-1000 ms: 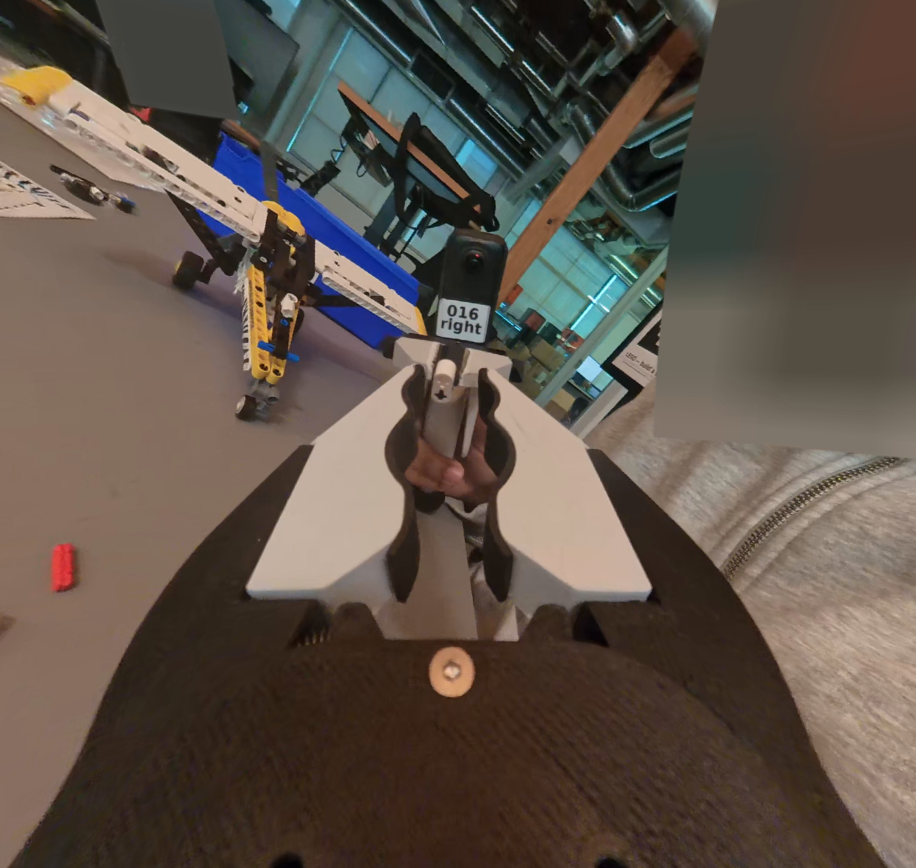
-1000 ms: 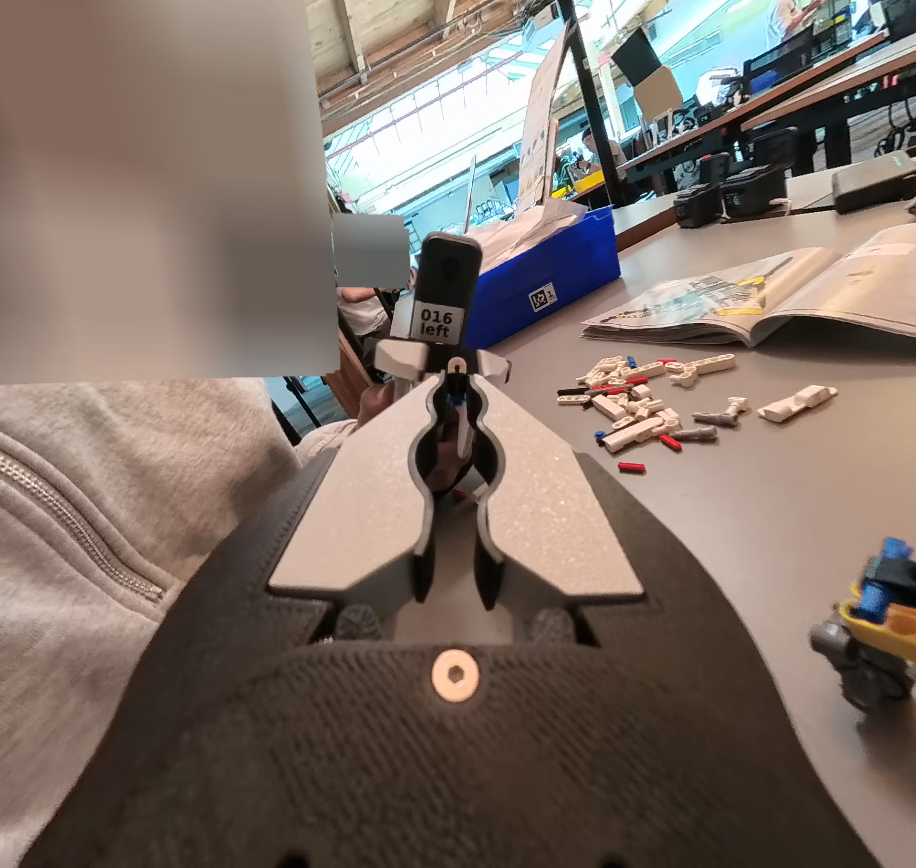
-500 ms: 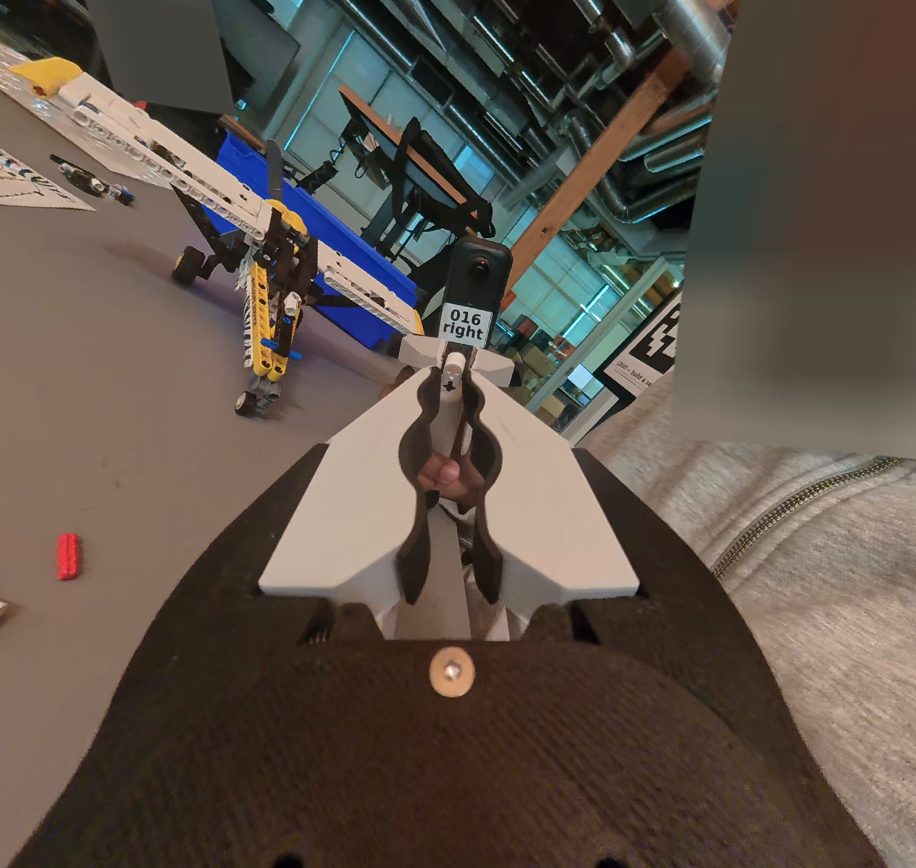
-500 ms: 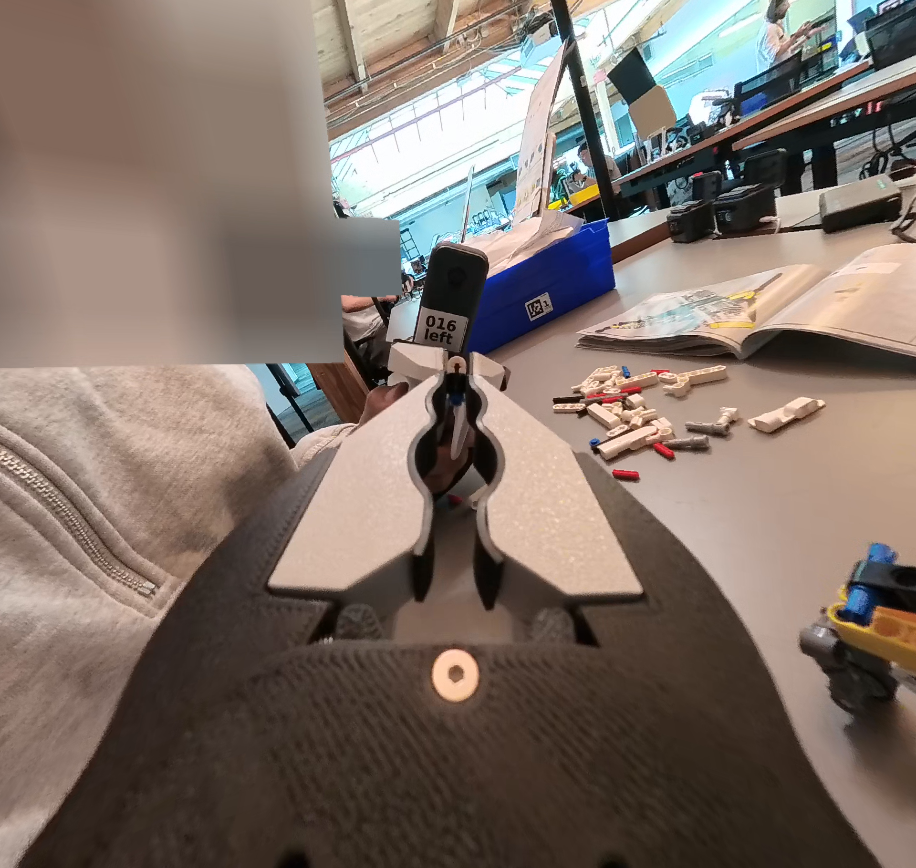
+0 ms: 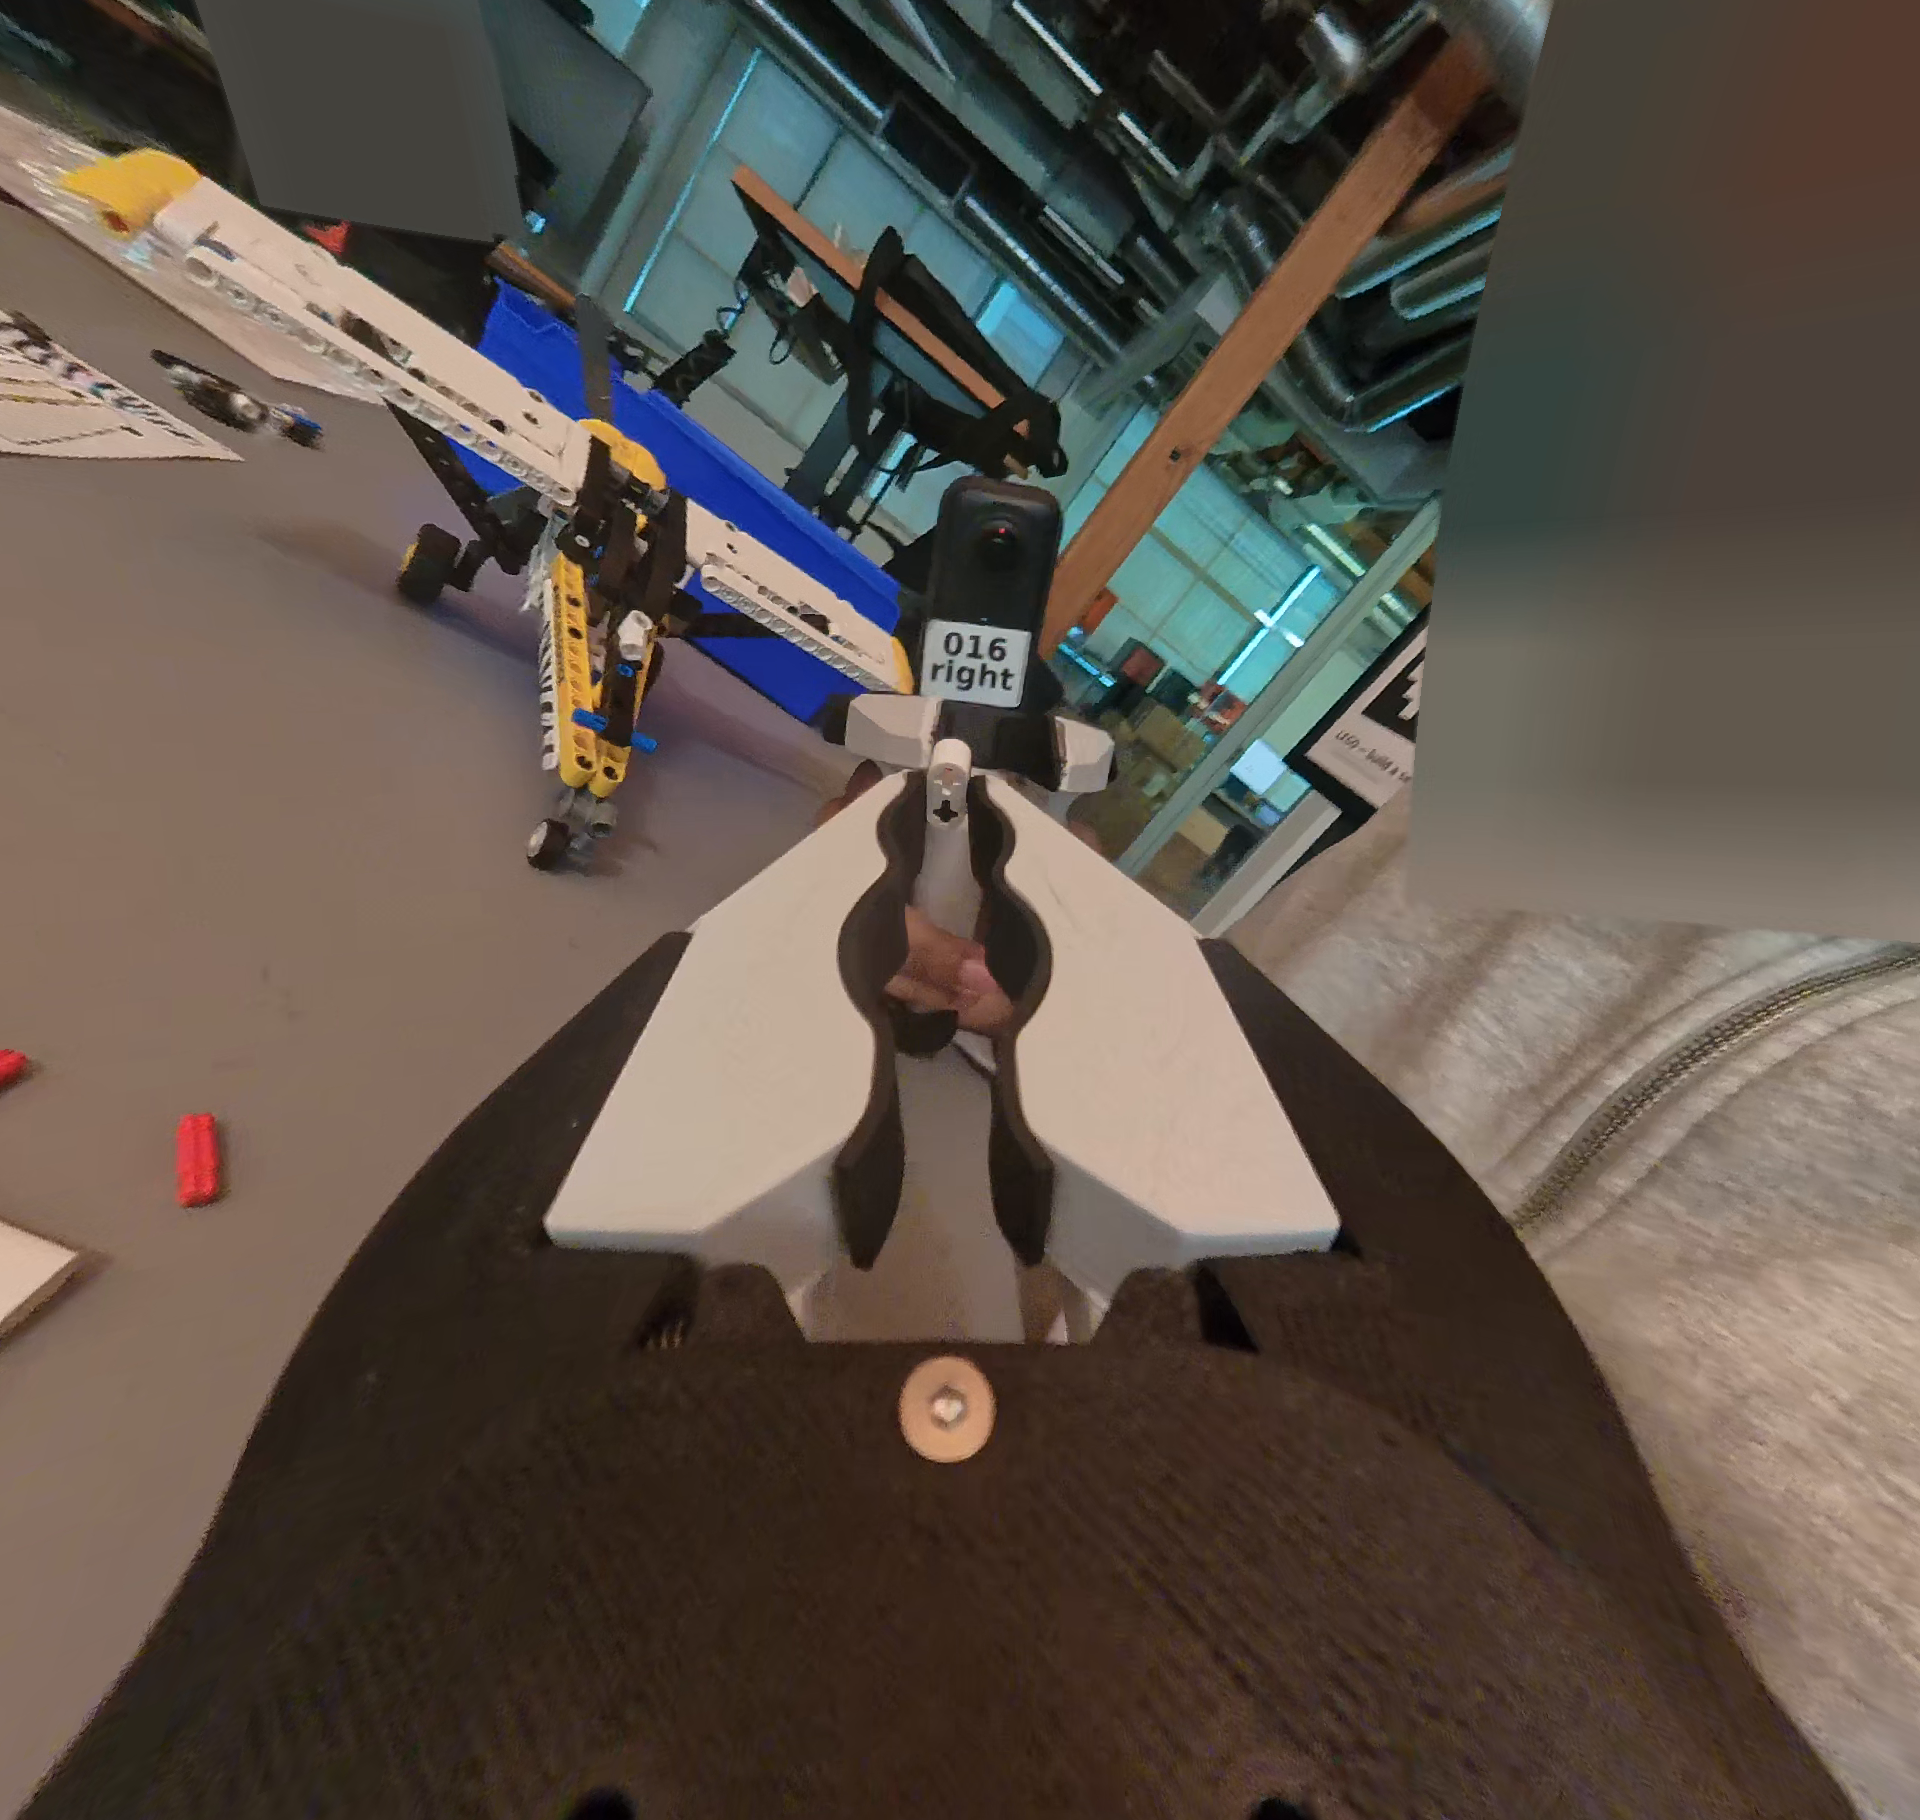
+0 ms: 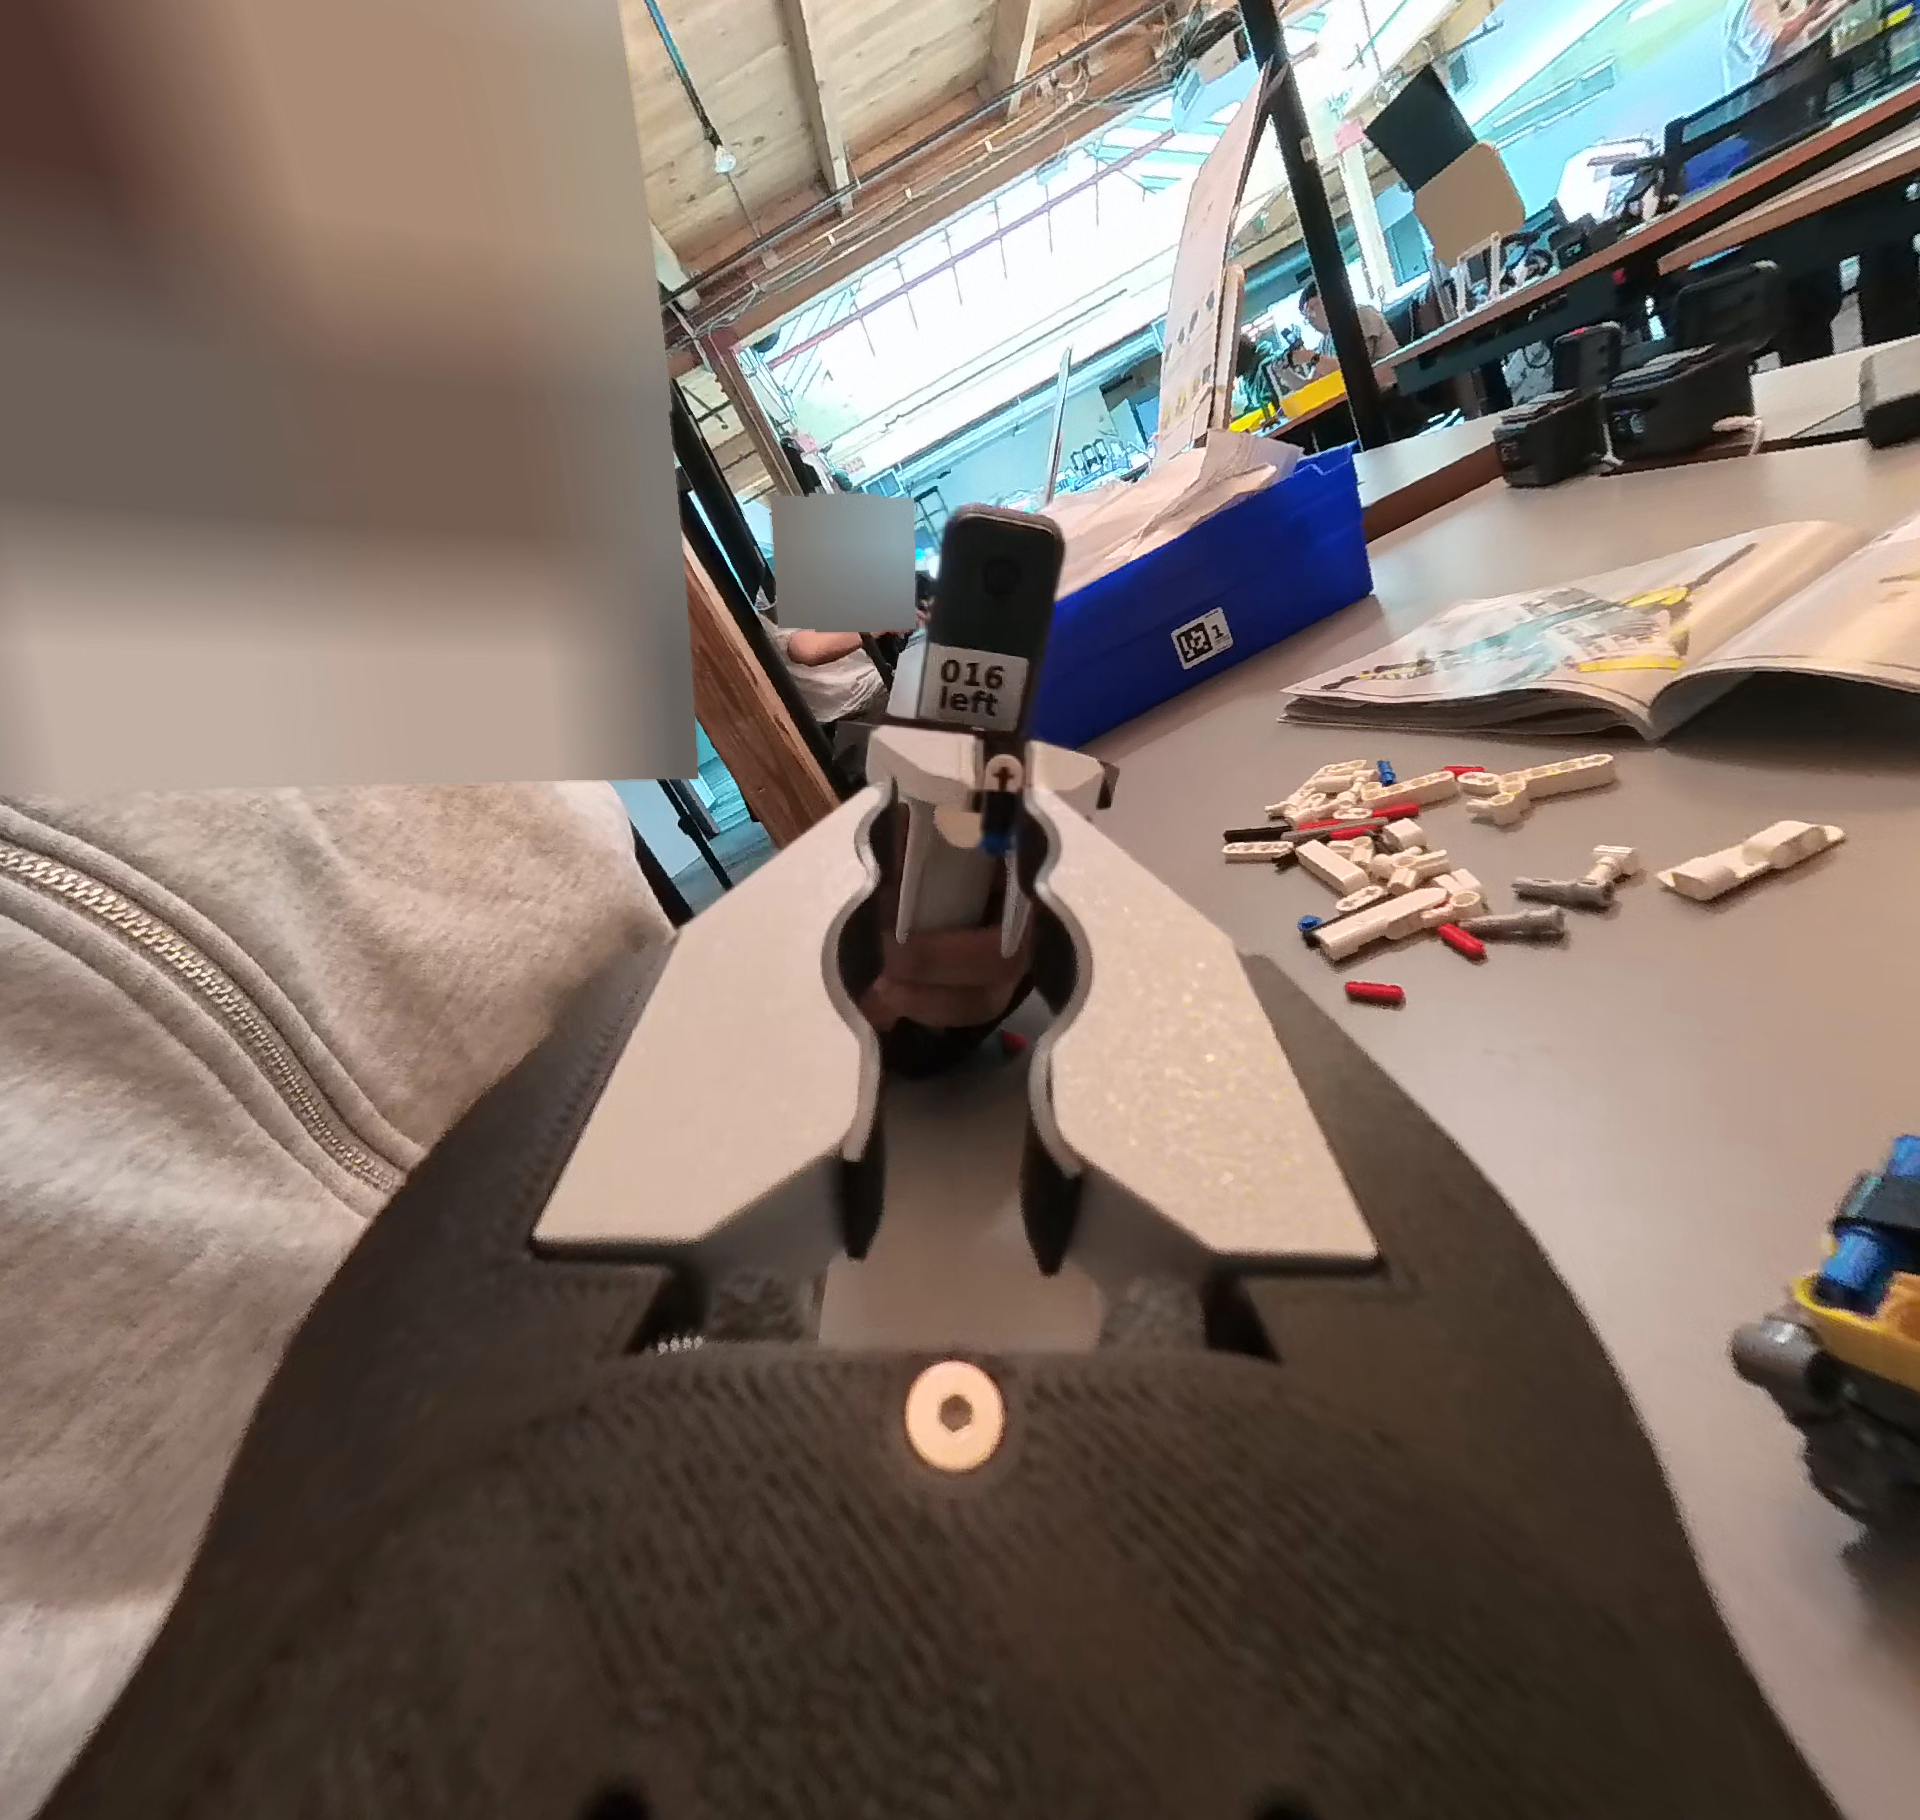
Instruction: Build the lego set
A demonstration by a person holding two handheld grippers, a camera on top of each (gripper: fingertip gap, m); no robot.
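Note:
My two grippers meet tip to tip above the grey table, each facing the other. My left gripper (image 5: pixel 948 796) is shut on a white lego beam (image 5: pixel 948 840) with a cross hole at its end. My right gripper (image 6: pixel 961 814) is shut on a white piece (image 6: pixel 951 871) that carries a small blue pin (image 6: pixel 995 841). How the two pieces join is hidden between the fingers. The yellow, white and black lego plane model (image 5: pixel 592 565) stands on the table to the left in the left wrist view. One end of it shows in the right wrist view (image 6: pixel 1860 1355).
A pile of loose white, grey and red pieces (image 6: pixel 1382 866), a white curved piece (image 6: pixel 1745 856) and an open instruction booklet (image 6: pixel 1621 638) lie to the right. A blue bin (image 6: pixel 1195 607) stands behind. Red pins (image 5: pixel 195 1157) lie at the left. A grey sleeve (image 6: pixel 208 991) is close. My left and right fingertips are right by each other.
Both grippers stay shut and tip to tip. They have shifted and tilted slightly together; the white beam now pokes a little farther past my left fingertips.

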